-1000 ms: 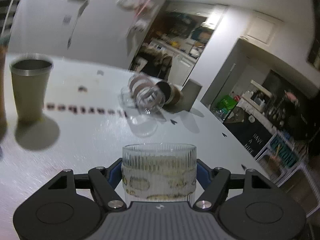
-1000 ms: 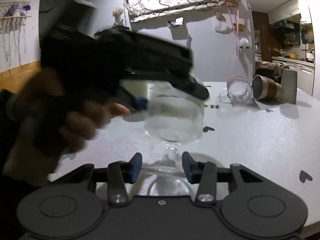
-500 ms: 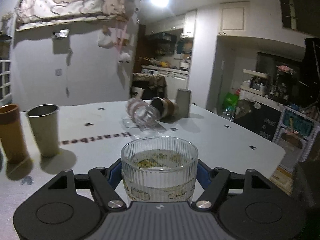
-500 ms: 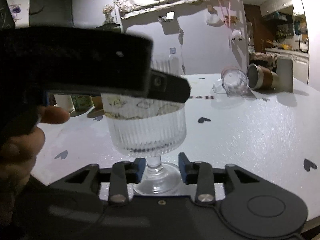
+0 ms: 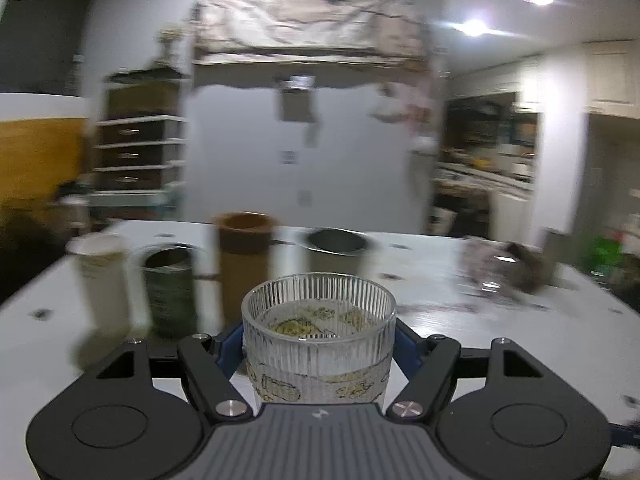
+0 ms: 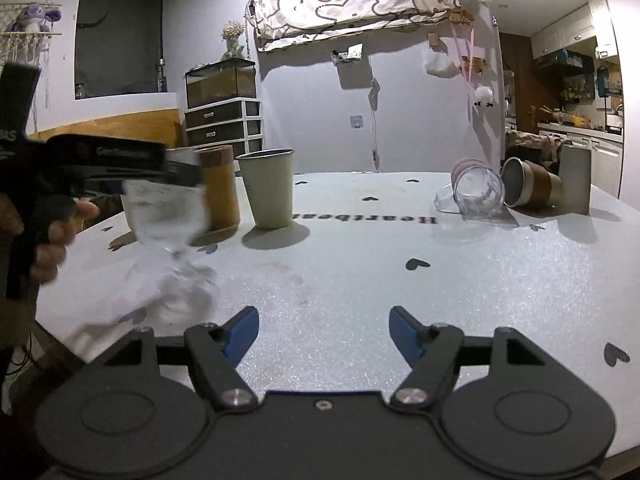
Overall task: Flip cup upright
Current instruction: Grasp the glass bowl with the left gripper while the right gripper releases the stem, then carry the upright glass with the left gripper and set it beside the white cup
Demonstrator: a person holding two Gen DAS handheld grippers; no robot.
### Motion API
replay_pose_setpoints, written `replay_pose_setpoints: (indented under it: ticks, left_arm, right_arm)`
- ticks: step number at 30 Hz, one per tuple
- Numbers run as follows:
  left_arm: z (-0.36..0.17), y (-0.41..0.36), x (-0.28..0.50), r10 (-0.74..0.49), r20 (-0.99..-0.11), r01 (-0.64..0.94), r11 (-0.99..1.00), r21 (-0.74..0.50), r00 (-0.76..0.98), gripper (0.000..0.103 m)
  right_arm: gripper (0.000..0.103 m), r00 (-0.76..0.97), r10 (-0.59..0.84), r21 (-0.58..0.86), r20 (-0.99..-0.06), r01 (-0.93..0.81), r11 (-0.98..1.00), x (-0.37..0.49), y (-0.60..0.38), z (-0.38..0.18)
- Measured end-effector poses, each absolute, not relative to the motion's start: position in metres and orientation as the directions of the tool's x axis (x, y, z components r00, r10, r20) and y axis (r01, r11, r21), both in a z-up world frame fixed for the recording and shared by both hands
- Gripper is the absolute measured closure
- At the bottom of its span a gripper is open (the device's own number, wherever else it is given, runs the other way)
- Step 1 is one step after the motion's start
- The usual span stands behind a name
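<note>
Goblet (image 5: 319, 332) upright in left claw (image 5: 319, 344), mid-table (image 6: 400, 280)

Clear ribbed cup (image 5: 319, 332) with a yellow-printed band; white worktop (image 6: 400, 264) dotted with dark hearts; orange-brown tumbler (image 6: 219, 188); blue-padded black claw (image 6: 323, 334).

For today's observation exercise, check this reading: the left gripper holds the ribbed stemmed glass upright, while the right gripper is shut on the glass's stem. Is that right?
Not quite. The left gripper does hold the ribbed stemmed glass upright, but the right gripper is open and holds nothing; its blue fingertips stand wide apart over the table. The right wrist view shows it.
</note>
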State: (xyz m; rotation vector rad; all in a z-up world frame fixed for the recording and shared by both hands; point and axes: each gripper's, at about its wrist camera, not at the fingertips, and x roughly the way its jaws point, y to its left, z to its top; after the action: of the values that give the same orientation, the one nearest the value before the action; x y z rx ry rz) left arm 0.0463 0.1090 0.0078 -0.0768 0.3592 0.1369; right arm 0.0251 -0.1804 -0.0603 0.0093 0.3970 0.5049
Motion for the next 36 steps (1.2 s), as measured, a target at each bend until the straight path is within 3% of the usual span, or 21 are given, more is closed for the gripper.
replay_pose_setpoints:
  ticks: [10, 27, 29, 36]
  left_arm:
    - [0.018, 0.214, 0.061, 0.386, -0.335, -0.413, 0.911, -0.011, 0.860, 0.029]
    - [0.011, 0.263, 0.055, 0.496, -0.296, -0.531, 0.846, -0.046, 0.816, 0.028]
    - [0.014, 0.260, 0.052, 0.502, -0.277, -0.533, 0.845, -0.042, 0.819, 0.007]
    - [0.022, 0.238, 0.027, 0.490, -0.291, -0.528, 0.846, -0.068, 0.822, 0.002]
  right_arm:
    - [0.030, 0.798, 0.467, 0.107, -0.381, -0.463, 0.880, 0.028, -0.178, -0.063]
    - [0.030, 0.797, 0.464, 0.103, -0.388, -0.463, 0.881, 0.032, -0.175, -0.065]
    - [0.030, 0.798, 0.464, 0.101, -0.384, -0.463, 0.881, 0.032, -0.175, -0.064]
    - [0.029, 0.820, 0.462, 0.089, -0.338, -0.461, 0.883, 0.040, -0.176, -0.051]
